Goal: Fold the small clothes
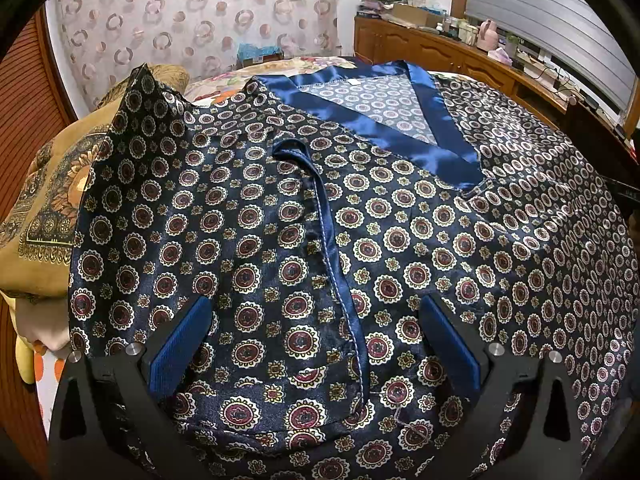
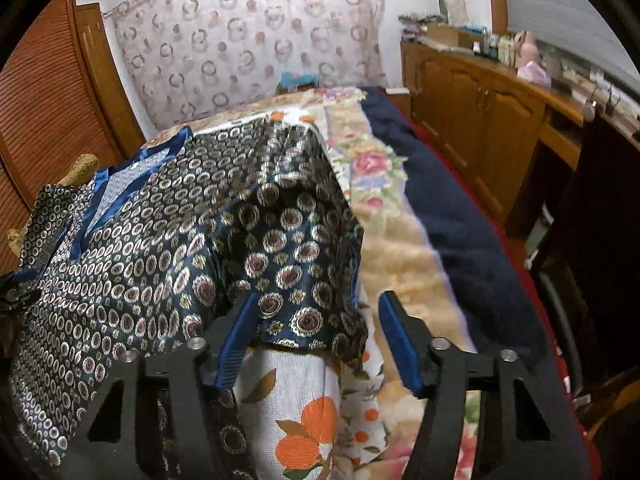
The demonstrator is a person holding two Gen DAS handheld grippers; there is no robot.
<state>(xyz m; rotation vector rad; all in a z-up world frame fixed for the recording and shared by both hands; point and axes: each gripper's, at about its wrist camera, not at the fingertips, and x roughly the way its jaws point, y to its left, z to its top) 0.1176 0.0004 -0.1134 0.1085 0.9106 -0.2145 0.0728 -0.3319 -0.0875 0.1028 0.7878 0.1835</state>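
Observation:
A navy satin top [image 1: 420, 248] printed with round medallions lies spread on the bed, its shiny blue neck band [image 1: 444, 136] at the far side. One sleeve with a blue stitched hem [image 1: 332, 240] is laid across the body. My left gripper [image 1: 316, 304] hovers just over that sleeve, open wide, with neither pad gripping cloth. In the right wrist view the same top [image 2: 132, 248] fills the left, and its other sleeve [image 2: 296, 248] hangs raised and draped. My right gripper [image 2: 320, 296] is half open around that sleeve's lower edge; the left pad [image 2: 236, 340] touches cloth, the right pad stands clear.
The bed has a floral cover [image 2: 400, 264] and a dark blue blanket [image 2: 464, 216] along its right side. A tan patterned pillow [image 1: 44, 208] lies at the left. A wooden cabinet [image 2: 480, 120] crowded with small items runs along the right; a louvred wardrobe [image 2: 44, 100] stands left.

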